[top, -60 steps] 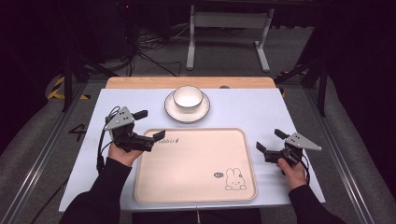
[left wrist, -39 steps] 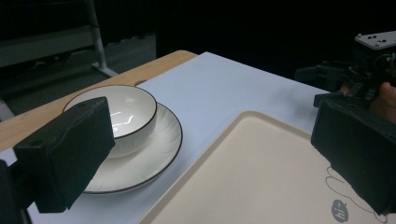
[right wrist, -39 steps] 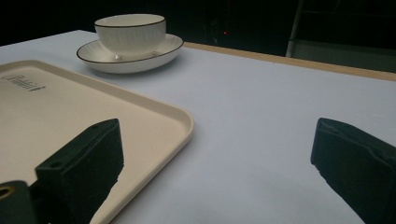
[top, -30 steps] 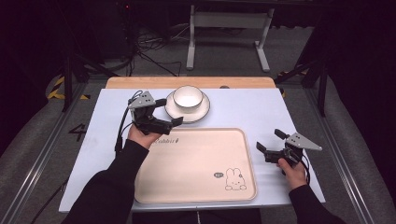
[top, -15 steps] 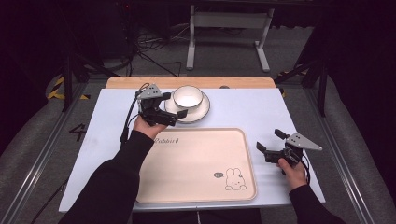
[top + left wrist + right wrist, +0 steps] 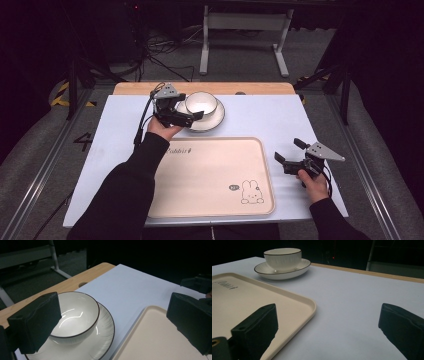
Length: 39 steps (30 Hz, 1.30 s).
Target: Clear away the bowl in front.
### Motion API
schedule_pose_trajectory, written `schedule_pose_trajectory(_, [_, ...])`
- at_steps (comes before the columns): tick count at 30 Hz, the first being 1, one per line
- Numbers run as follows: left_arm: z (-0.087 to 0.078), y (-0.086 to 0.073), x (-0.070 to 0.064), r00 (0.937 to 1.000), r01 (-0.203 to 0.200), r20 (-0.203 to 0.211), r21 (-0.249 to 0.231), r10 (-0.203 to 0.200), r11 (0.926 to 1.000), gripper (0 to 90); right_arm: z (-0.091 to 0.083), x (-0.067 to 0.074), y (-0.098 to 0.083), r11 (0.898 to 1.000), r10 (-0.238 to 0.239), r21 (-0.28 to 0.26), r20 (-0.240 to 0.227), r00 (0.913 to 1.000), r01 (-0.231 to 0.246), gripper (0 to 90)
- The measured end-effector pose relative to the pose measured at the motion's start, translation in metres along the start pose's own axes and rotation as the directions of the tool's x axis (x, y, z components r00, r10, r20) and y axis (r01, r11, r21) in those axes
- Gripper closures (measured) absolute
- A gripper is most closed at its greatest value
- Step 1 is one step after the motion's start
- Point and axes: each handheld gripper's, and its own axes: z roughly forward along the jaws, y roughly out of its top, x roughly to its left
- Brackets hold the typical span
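Now the left gripper (image 6: 192, 118) has travelled from the tray's (image 6: 210, 200) 9 o'clock up to the bowl (image 6: 201, 101) and plate (image 6: 212, 121), fingers wide, holding nothing; grasp looks imminent. Right gripper (image 6: 286, 156) idles open.

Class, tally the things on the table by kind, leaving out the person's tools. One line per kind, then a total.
Bowl: 1
Plate: 1
Tray: 1
Total: 3
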Motion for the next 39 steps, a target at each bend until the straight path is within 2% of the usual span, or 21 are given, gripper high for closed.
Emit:
schedule_pose_trajectory(5, [0.006,0.005,0.004,0.9998,-0.003,-0.021,0.013,0.003,0.9999,0.3,0.0,0.0,0.0,1.0,0.001,-0.001,-0.001,1.0,-0.001,3.0])
schedule_pose_trajectory(7, [0.008,0.007,0.007,1.0,0.003,-0.006,0.022,-0.003,0.9998,0.5,0.0,0.0,0.0,1.0,0.001,-0.001,-0.002,1.0,-0.001,3.0])
schedule_pose_trajectory(12, [0.01,0.01,0.01,0.9999,0.003,-0.016,0.042,-0.002,0.9991,0.5,0.0,0.0,0.0,1.0,0.001,-0.002,-0.002,1.0,-0.001,3.0])
schedule_pose_trajectory(15, [0.012,0.013,0.012,0.9996,-0.029,-0.006,0.049,0.029,0.9984,0.9,0.0,0.0,0.0,1.0,-0.002,-0.002,-0.002,1.0,0.002,3.0])
schedule_pose_trajectory(20, [0.019,0.015,0.018,0.9996,-0.027,0.004,0.06,0.026,0.9978,2.3,-0.001,0.0,0.0,1.0,-0.002,-0.006,-0.001,1.0,0.002,3.0])
schedule_pose_trajectory(21, [0.023,0.018,0.02,0.9994,-0.036,0.007,0.084,0.035,0.9958,3.0,-0.001,0.0,0.0,1.0,-0.003,-0.007,-0.001,1.0,0.003,3.0])
schedule_pose_trajectory(25, [0.03,0.023,0.026,0.9985,-0.052,0.025,0.106,0.049,0.9931,4.3,-0.001,-0.001,0.0,1.0,-0.002,-0.007,-0.002,1.0,0.002,3.0])
schedule_pose_trajectory(32, [0.046,0.023,0.039,0.9987,-0.04,0.038,0.162,0.034,0.986,7.3,-0.001,-0.001,0.0,1.0,-0.002,-0.007,-0.003,1.0,0.002,3.0])
schedule_pose_trajectory(36, [0.054,0.02,0.044,0.9986,-0.044,0.039,0.212,0.036,0.9763,9.4,-0.001,-0.001,0.0,1.0,0.0,-0.011,-0.006,1.0,0.0,3.0])
schedule_pose_trajectory(39, [0.059,0.018,0.047,0.9987,-0.042,0.038,0.227,0.034,0.973,10.0,-0.001,-0.001,0.0,1.0,0.0,-0.012,-0.007,1.0,0.0,3.0])
